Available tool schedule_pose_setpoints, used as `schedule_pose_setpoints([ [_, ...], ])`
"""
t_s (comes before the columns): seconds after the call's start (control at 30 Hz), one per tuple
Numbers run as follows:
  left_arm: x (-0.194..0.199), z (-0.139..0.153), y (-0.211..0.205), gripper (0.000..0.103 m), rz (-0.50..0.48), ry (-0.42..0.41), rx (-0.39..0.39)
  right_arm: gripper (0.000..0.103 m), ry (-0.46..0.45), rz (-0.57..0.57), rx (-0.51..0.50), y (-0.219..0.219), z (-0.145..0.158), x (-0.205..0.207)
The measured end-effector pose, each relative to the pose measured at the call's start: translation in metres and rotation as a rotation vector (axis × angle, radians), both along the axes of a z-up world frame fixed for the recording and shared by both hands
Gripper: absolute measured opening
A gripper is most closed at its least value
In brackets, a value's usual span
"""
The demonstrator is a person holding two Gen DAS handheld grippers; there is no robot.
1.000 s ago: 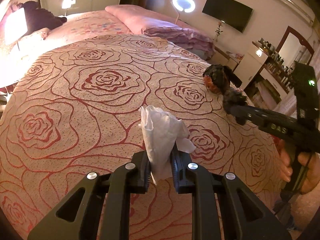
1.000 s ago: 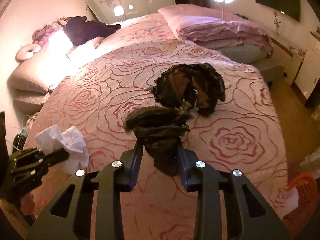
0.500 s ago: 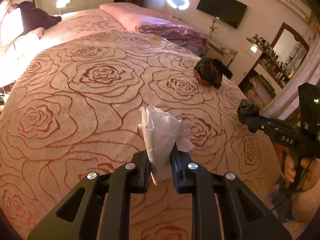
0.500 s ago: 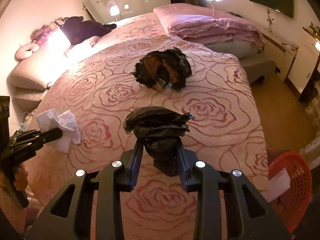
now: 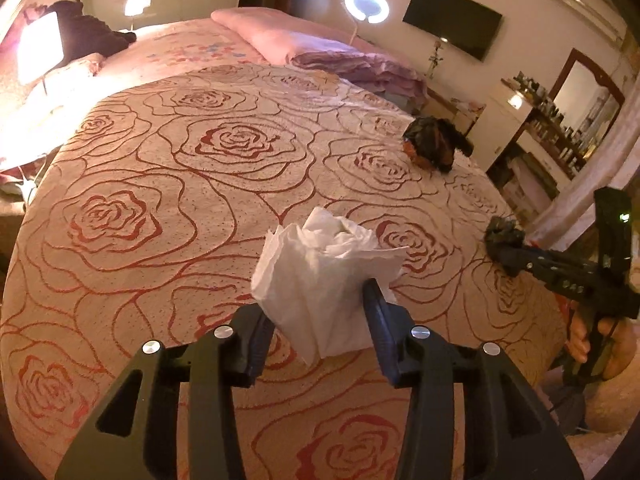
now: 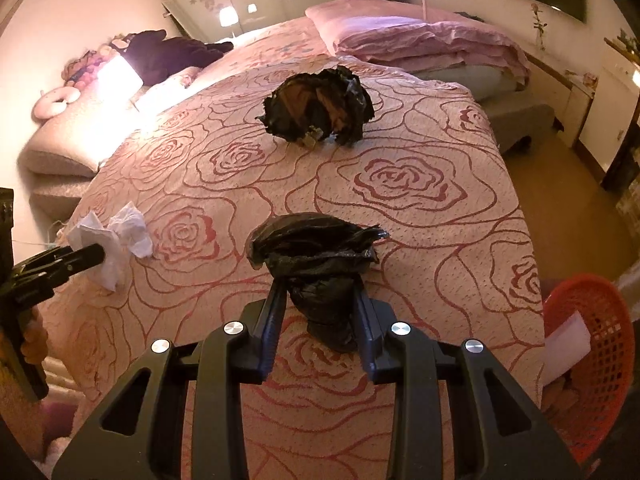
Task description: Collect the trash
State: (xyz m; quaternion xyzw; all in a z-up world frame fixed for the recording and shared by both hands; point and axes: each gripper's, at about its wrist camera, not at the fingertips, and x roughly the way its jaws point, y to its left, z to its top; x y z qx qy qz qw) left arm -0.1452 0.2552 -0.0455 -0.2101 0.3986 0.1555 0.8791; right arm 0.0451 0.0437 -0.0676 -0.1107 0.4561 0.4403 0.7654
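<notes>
A crumpled white tissue [image 5: 324,276] sits between the fingers of my left gripper [image 5: 316,308]. The jaws are opening and the tissue has puffed out, still touching both pads above the rose-patterned bedspread [image 5: 168,208]. My right gripper [image 6: 320,312] is shut on a scrunched black plastic bag [image 6: 316,248] over the bed's near edge. A dark crumpled bundle of trash [image 6: 320,108] lies further up the bed, also seen in the left wrist view [image 5: 434,144]. The left gripper [image 6: 96,256] with its tissue [image 6: 116,240] shows at the left of the right wrist view.
An orange mesh basket [image 6: 592,360] holding a white scrap stands on the floor at the bed's lower right corner. Pink folded bedding [image 6: 420,40] and pillows lie at the head. A dresser with bottles [image 5: 552,136] lines the right wall. A person's hand [image 5: 600,344] grips the right tool.
My left jaws have spread and the tissue has loosened and widened between them. The right gripper with the black bag has drawn back from the dark bundle; the orange basket is now closer.
</notes>
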Motion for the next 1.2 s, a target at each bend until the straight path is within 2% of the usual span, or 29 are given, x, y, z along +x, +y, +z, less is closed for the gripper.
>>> schedule_pose_setpoints([
  [0.03, -0.001, 0.002, 0.000, 0.030, -0.004, -0.008, 0.000, 0.032, 0.001, 0.003, 0.001, 0.001, 0.000, 0.000],
  [0.1, -0.001, 0.002, -0.001, 0.019, -0.011, 0.001, 0.000, 0.032, 0.001, 0.008, 0.003, 0.000, 0.000, -0.001],
  [0.2, -0.003, 0.004, -0.004, 0.012, -0.022, 0.006, 0.003, 0.032, 0.003, 0.009, 0.007, 0.000, 0.000, -0.002],
  [0.4, -0.007, 0.015, -0.014, 0.012, -0.046, -0.008, 0.017, 0.032, -0.003, 0.011, 0.012, -0.002, 0.002, -0.002],
  [0.53, -0.005, 0.033, -0.025, 0.012, -0.088, -0.051, 0.032, 0.031, -0.012, 0.007, 0.028, -0.006, 0.008, -0.002],
  [0.73, 0.012, 0.047, -0.041, 0.012, -0.140, -0.093, 0.038, 0.031, -0.023, -0.010, 0.053, -0.015, 0.016, 0.000],
  [0.93, 0.042, 0.041, -0.053, 0.012, -0.161, -0.080, 0.023, 0.031, -0.027, -0.051, 0.065, -0.031, 0.020, 0.003],
  [1.2, 0.083, 0.030, -0.069, 0.012, -0.186, -0.013, 0.063, 0.031, -0.030, -0.116, 0.073, -0.050, 0.021, 0.014],
])
